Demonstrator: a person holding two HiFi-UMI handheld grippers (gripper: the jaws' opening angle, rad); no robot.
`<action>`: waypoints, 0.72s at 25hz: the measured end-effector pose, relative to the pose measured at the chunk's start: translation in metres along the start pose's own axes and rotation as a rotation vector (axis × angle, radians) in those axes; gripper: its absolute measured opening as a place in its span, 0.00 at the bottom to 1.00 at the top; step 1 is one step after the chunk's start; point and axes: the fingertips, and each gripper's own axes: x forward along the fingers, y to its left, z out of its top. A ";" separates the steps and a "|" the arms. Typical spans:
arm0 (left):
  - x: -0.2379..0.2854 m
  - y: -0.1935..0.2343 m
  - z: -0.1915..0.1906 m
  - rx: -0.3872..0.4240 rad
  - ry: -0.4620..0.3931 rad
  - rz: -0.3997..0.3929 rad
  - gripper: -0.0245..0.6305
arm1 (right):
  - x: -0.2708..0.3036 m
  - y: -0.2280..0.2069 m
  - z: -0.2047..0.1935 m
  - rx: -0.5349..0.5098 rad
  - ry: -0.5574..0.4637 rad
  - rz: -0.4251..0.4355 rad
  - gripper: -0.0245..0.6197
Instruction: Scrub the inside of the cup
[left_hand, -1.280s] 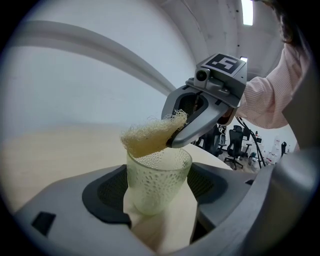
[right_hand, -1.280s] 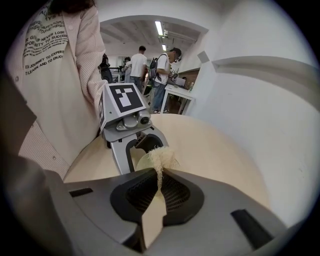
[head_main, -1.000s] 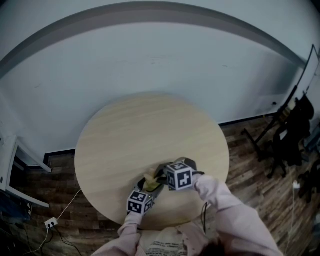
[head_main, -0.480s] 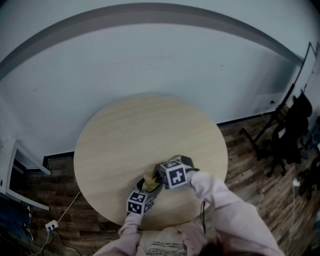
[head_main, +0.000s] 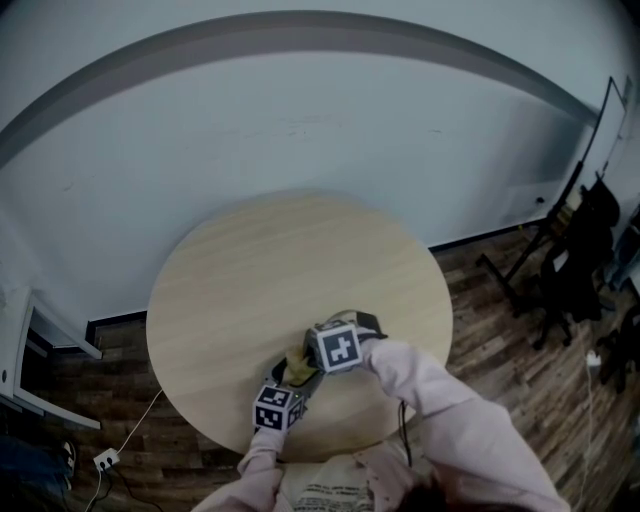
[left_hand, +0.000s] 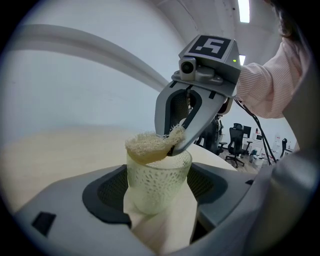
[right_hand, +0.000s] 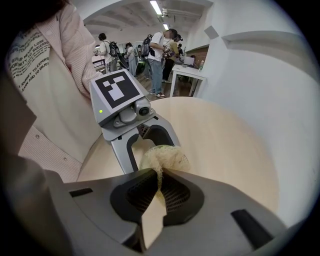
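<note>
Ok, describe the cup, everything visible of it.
The cup is a pale yellow-green tumbler, translucent like plastic, its wall covered in a speckled, mesh-like pattern. No handle shows. It stands upright, gripped at its sides by the left claw, over the near part of the round wooden table. A fibrous tan scrubbing pad, pinched by the right claw, lies across its mouth, dipping inside. Whether its base touches the table cannot be told.
</note>
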 end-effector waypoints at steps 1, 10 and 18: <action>0.000 0.000 0.000 0.001 0.000 0.001 0.60 | 0.001 -0.001 0.001 0.003 0.002 0.000 0.08; 0.002 0.002 0.000 0.003 -0.005 0.008 0.60 | 0.001 -0.007 -0.003 0.096 0.048 0.027 0.08; 0.001 -0.001 0.000 -0.005 0.002 0.008 0.60 | 0.008 -0.010 -0.007 0.148 0.111 0.057 0.08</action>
